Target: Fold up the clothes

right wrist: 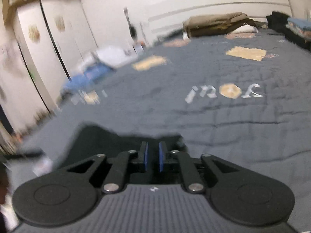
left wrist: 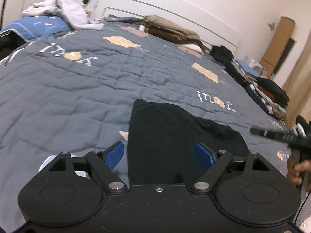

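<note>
A black garment (left wrist: 167, 136) lies on the grey quilted bed (left wrist: 77, 97) near its front edge. My left gripper (left wrist: 159, 155) is open, its blue pads (left wrist: 114, 154) spread wide on either side of the garment's near part. The other gripper (left wrist: 279, 136) shows at the right edge, held by a hand. In the right wrist view my right gripper (right wrist: 153, 156) has its blue pads (right wrist: 145, 157) close together with a narrow gap. It sits just over the near edge of the black garment (right wrist: 101, 141); the view is blurred and no cloth shows between the pads.
A stack of folded clothes (left wrist: 268, 91) runs along the bed's right edge. A folded brown blanket (left wrist: 171, 29) lies by the headboard. A grey crumpled garment (left wrist: 62, 11) sits on a blue pillow (left wrist: 35, 27) at far left. White wardrobes (right wrist: 38, 48) stand left of the bed.
</note>
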Action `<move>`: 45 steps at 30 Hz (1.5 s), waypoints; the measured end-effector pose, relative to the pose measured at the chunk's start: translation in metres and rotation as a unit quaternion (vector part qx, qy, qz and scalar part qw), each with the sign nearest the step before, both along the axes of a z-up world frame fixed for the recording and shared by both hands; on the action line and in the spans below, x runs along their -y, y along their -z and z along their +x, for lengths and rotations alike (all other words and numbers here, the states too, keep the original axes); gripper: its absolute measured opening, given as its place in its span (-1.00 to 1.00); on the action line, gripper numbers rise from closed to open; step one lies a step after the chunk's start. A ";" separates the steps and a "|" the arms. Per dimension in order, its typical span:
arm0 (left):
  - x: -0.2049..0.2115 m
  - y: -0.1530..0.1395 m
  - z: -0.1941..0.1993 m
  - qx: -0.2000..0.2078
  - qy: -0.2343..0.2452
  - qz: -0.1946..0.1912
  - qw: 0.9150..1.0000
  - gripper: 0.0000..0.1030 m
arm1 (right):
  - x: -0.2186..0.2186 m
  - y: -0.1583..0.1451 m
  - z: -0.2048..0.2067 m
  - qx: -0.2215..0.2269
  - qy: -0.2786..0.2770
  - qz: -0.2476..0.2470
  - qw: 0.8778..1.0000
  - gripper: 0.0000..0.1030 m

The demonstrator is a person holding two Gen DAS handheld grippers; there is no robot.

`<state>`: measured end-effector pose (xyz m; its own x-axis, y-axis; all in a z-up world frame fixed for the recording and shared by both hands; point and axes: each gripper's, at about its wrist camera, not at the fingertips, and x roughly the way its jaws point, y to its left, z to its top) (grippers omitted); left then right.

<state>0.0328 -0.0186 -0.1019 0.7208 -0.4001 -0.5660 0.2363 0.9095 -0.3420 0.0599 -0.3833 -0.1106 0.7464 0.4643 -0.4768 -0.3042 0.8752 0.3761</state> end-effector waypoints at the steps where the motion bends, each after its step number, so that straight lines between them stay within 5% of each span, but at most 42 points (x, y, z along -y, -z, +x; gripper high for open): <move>1: 0.001 0.000 0.005 0.004 0.011 0.002 1.000 0.55 | -0.001 0.002 0.003 -0.002 -0.003 0.010 1.000 -0.70; 5: -0.003 0.003 0.032 0.004 0.052 -0.015 0.999 0.55 | -0.005 0.015 0.015 -0.018 -0.005 0.038 0.999 -0.38; 11: -0.017 0.043 0.097 -0.072 0.058 -0.077 0.993 0.55 | -0.009 0.041 0.028 -0.054 0.006 0.067 0.996 -0.30; 16: -0.029 0.071 0.136 -0.112 0.086 -0.197 0.970 0.42 | -0.007 0.050 0.028 -0.064 0.018 0.105 0.992 -0.46; 17: -0.028 0.073 0.140 -0.107 0.094 -0.205 0.968 0.18 | -0.005 0.051 0.027 -0.065 0.026 0.113 0.991 -0.66; 18: -0.027 0.075 0.141 -0.103 0.104 -0.204 0.968 -0.34 | -0.003 0.051 0.027 -0.065 0.033 0.120 0.990 -0.77; 19: -0.029 0.077 0.141 -0.097 0.111 -0.207 0.967 -0.64 | -0.001 0.052 0.027 -0.066 0.041 0.128 0.989 -0.79; 21: -0.036 0.075 0.138 -0.077 0.120 -0.224 0.964 -0.76 | 0.003 0.052 0.025 -0.064 0.055 0.142 0.986 -0.83; 24: -0.044 0.063 0.132 -0.044 0.137 -0.248 0.958 -0.78 | 0.007 0.043 0.021 -0.035 0.064 0.146 0.987 -0.85; 26: -0.042 0.064 0.135 -0.054 0.129 -0.231 0.963 -0.76 | 0.007 0.041 0.022 -0.030 0.063 0.138 0.988 -0.85; 29: -0.036 0.083 0.140 -0.102 0.088 -0.192 0.972 -0.28 | 0.007 0.058 0.030 -0.056 0.060 0.109 0.991 -0.85; 35: -0.043 0.080 0.143 -0.099 0.090 -0.248 0.960 0.15 | 0.014 0.061 0.035 -0.074 0.042 0.128 0.988 -0.79; 38: -0.039 0.084 0.149 -0.102 0.088 -0.261 0.956 0.03 | 0.014 0.060 0.034 -0.074 0.043 0.129 0.988 -0.79; 39: -0.036 0.084 0.150 -0.099 0.092 -0.255 0.957 -0.47 | 0.013 0.062 0.033 -0.074 0.045 0.127 0.988 -0.79; 40: -0.032 0.083 0.149 -0.091 0.100 -0.242 0.961 -0.63 | 0.011 0.063 0.032 -0.073 0.047 0.125 0.988 -0.79; 45: -0.029 0.071 0.146 -0.056 0.099 -0.214 0.970 -0.59 | 0.006 0.050 0.025 -0.032 0.069 0.100 0.992 -0.90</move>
<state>0.1792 0.0101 -0.1728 0.5497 -0.7398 -0.3880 0.3320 0.6197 -0.7112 0.0851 -0.3892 -0.1606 0.7807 0.4500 -0.4336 -0.1569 0.8128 0.5610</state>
